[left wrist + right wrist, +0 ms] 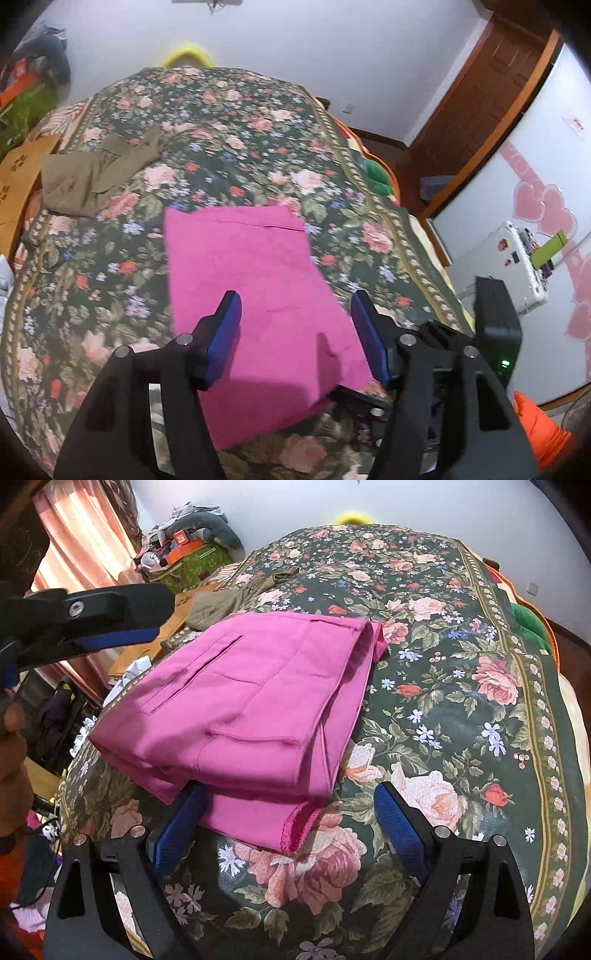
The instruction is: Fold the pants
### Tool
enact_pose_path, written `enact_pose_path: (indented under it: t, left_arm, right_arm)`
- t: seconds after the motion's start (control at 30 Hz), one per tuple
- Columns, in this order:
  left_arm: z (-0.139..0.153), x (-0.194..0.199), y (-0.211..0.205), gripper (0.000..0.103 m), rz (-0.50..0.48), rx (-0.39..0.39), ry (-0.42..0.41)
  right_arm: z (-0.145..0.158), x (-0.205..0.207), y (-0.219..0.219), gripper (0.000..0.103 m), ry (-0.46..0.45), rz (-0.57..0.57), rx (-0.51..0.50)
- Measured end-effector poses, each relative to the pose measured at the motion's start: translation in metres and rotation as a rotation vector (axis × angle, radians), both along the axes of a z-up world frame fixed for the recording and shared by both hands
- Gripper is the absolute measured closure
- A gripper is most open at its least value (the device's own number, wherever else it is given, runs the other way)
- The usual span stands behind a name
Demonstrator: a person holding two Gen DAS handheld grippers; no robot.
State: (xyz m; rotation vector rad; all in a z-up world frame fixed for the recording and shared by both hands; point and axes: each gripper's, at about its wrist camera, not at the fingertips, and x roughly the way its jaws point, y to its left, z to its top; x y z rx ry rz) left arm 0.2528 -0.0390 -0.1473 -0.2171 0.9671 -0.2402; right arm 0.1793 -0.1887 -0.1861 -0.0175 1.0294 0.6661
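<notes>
Pants (236, 709) folded, pink, lying flat on floral bedspread (461, 686).
Left gripper (295, 332) w/ jaws apart over the cloth, nothing pinched; right gripper (288, 830) wide open, hem edge between pads, untouched. Right view alone shows stacked layers, welt pocket, frayed hem; left view shows a plain smooth rectangle. Farther: crumpled olive garment (92, 177), partly cut off in right view.

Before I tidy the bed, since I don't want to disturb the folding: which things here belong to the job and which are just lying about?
Part of the job:
- pink pants, folded on the floral bedspread
- left tongs, open
- right tongs, open

Just lying about:
- olive garment
- cardboard box
- clutter pile by the curtain
- laptop
</notes>
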Motion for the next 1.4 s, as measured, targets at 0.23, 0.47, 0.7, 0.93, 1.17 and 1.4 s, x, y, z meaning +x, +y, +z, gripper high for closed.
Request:
enact_pose_path:
  t: [0.23, 0.47, 0.7, 0.93, 1.17, 1.4]
  left_arm:
    - [0.003, 0.035, 0.041, 0.029, 0.058, 0.149, -0.009]
    - [-0.014, 0.098, 0.075, 0.026, 0.078, 0.237, 0.07]
    - [-0.053, 0.156, 0.072, 0.025, 0.048, 0.347, 0.142]
    - [-0.117, 0.185, 0.05, 0.023, -0.041, 0.505, 0.261]
    - [-0.126, 0.159, 0.051, 0.016, -0.075, 0.648, 0.194]
    - [-0.113, 0.113, 0.086, 0.016, -0.021, 0.646, 0.215]
  right_arm:
    - [0.009, -0.004, -0.004, 0.012, -0.033, 0.001, -0.009]
    - [0.018, -0.008, -0.019, 0.012, -0.089, -0.049, -0.017]
    - [0.01, 0.002, -0.043, 0.012, -0.051, -0.145, -0.01]
    - [0.007, 0.005, -0.055, 0.012, -0.055, -0.194, -0.013]
    - [0.009, 0.007, -0.055, 0.012, -0.092, -0.186, -0.041]
    - [0.021, 0.005, -0.057, 0.012, -0.144, -0.198, -0.038]
